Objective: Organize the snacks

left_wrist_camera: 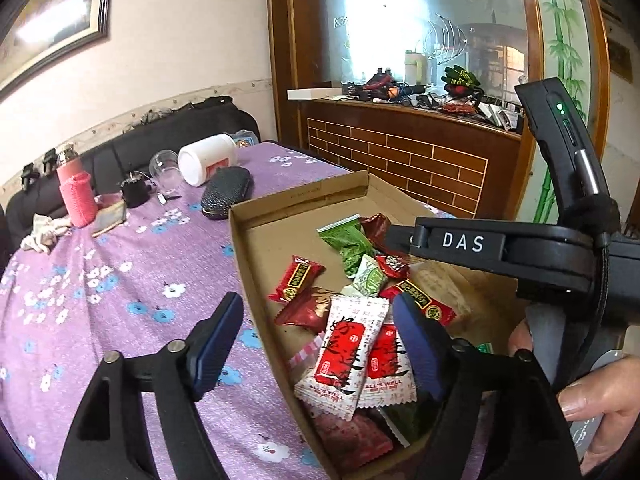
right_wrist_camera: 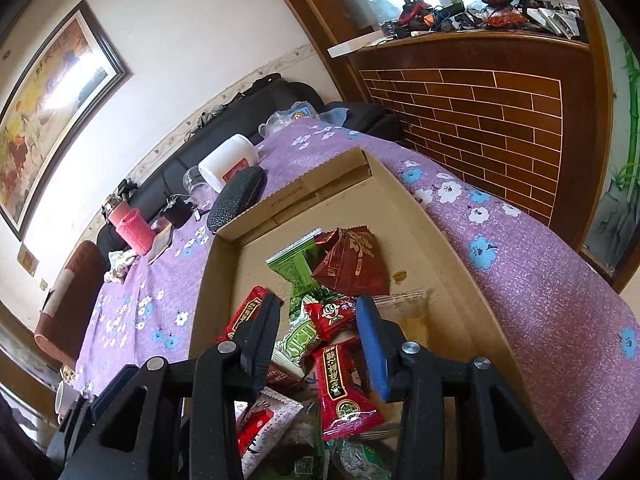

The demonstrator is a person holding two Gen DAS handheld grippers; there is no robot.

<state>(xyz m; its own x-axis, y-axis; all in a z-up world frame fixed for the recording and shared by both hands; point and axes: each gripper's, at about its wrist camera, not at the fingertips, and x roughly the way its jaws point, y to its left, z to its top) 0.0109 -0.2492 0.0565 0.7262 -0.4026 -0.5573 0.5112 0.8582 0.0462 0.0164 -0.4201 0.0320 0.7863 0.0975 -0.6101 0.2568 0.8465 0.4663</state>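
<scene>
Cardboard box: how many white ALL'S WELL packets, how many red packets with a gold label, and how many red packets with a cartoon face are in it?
White ALL'S WELL packets: 2
Red packets with a gold label: 2
Red packet with a cartoon face: 1
Total: 5

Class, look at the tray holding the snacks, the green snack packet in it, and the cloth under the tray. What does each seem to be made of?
Tray: plain brown cardboard, matte, with fold lines and a cut edge.
Green snack packet: seemingly thin plastic or foil film, glossy and creased, with a crimped end.
Cloth: probably woven fabric, matte purple with printed flowers, draping softly.
</scene>
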